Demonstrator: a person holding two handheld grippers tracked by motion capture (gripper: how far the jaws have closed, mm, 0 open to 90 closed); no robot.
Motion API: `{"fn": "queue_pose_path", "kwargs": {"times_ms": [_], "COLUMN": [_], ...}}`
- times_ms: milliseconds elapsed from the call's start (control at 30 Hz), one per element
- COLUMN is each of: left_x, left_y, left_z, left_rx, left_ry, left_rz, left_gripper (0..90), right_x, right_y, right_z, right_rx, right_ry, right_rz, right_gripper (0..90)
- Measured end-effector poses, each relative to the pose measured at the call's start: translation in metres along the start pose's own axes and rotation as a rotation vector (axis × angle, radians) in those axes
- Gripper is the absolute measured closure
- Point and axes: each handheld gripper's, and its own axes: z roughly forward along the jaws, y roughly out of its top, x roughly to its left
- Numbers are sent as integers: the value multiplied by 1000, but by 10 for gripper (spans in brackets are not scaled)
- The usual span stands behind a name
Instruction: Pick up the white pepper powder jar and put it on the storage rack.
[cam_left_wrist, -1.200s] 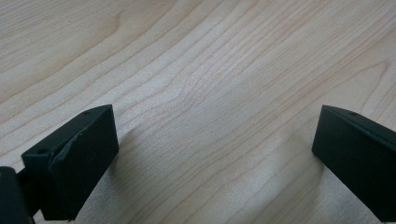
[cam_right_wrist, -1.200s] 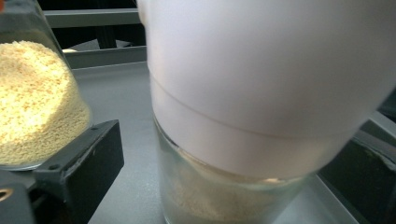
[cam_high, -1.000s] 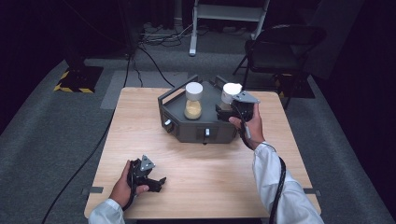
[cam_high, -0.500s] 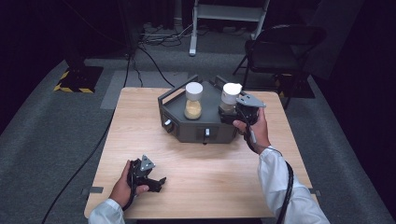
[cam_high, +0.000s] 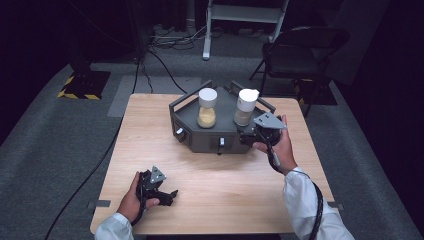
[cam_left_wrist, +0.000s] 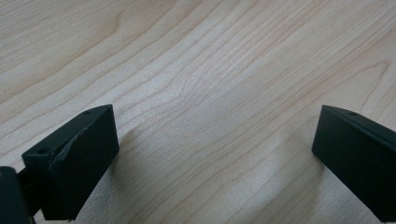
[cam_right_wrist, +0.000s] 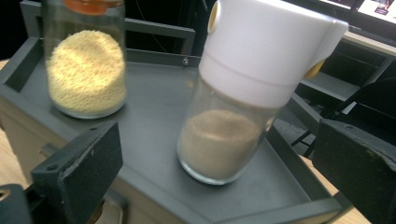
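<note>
A dark grey tray-topped box (cam_high: 188, 115) stands at the back middle of the wooden table (cam_high: 240, 185). On it stand two glass jars with white lids: one with yellow grains (cam_high: 207, 108) (cam_right_wrist: 86, 70), one with brown powder (cam_high: 245, 107) (cam_right_wrist: 229, 126). My right gripper (cam_high: 252, 135) (cam_right_wrist: 219, 182) is open at the box's front right corner, jaws spread just before the brown-powder jar without touching it. My left gripper (cam_high: 169, 195) (cam_left_wrist: 215, 154) rests open near the table's front left, with bare wood between its jaws.
A black folding chair (cam_high: 300, 50) stands behind the table at the right, and a white stand (cam_high: 245, 15) at the back. Cables (cam_high: 150, 55) run over the grey floor. A knob (cam_high: 180, 131) and a small switch (cam_high: 220, 142) sit on the box's front.
My right gripper has moved slightly down and toward the front of the box, away from the brown-powder jar. The left gripper has stayed still.
</note>
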Motion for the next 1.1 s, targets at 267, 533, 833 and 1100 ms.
{"fn": "queue_pose_path", "kwargs": {"times_ms": [267, 533, 833, 1100], "left_x": [0, 0, 0, 0], "left_y": [0, 0, 0, 0], "left_z": [0, 0, 0, 0], "left_rx": [0, 1, 0, 0], "left_ry": [0, 0, 0, 0], "left_rz": [0, 2, 1, 0], "left_gripper": [1, 1, 1, 2], "right_x": [10, 19, 28, 38], "right_y": [-17, -29, -41, -55], "right_z": [-15, -29, -35, -36], "right_rx": [-51, -62, -48, -28], "right_ry": [-10, 24, 37, 36], "right_rz": [-27, -67, -110, -164], "right_gripper": [15, 10, 10, 10]}}
